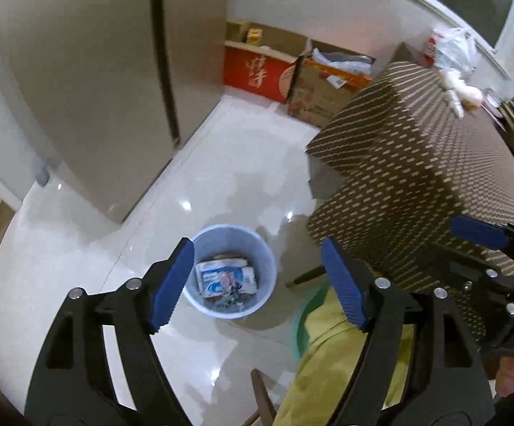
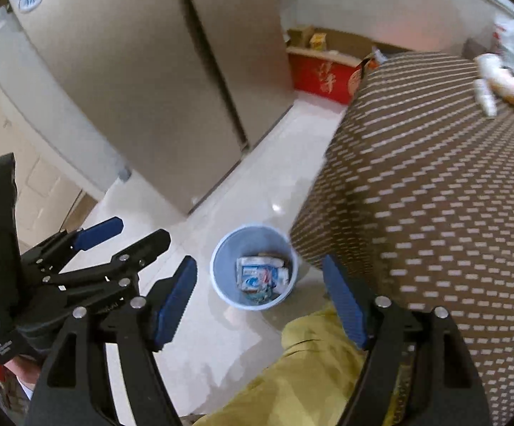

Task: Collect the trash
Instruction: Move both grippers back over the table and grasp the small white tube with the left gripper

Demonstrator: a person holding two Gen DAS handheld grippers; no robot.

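A pale blue bin (image 1: pixel 218 238) (image 2: pixel 232 245) stands on the white floor beside the table and holds a blue-and-white wrapper (image 1: pixel 227 278) (image 2: pixel 260 277) with other scraps. My left gripper (image 1: pixel 257 284) hangs open high above it, nothing between its blue pads; in the right wrist view the left gripper (image 2: pixel 125 234) shows at the left. My right gripper (image 2: pixel 260 300) is also open and empty above the bin, and one of its fingers (image 1: pixel 477 230) shows at the right of the left wrist view. White cups and crumpled wrapping (image 1: pixel 459 96) (image 2: pixel 498 85) lie at the table's far end.
A table under a brown patterned cloth (image 1: pixel 416 159) (image 2: pixel 434 177) fills the right. A tall beige cabinet (image 1: pixel 97 88) stands at the left, and cardboard boxes (image 1: pixel 257 71) line the far wall. A person's leg in yellow-green trousers (image 1: pixel 328 355) is below the grippers.
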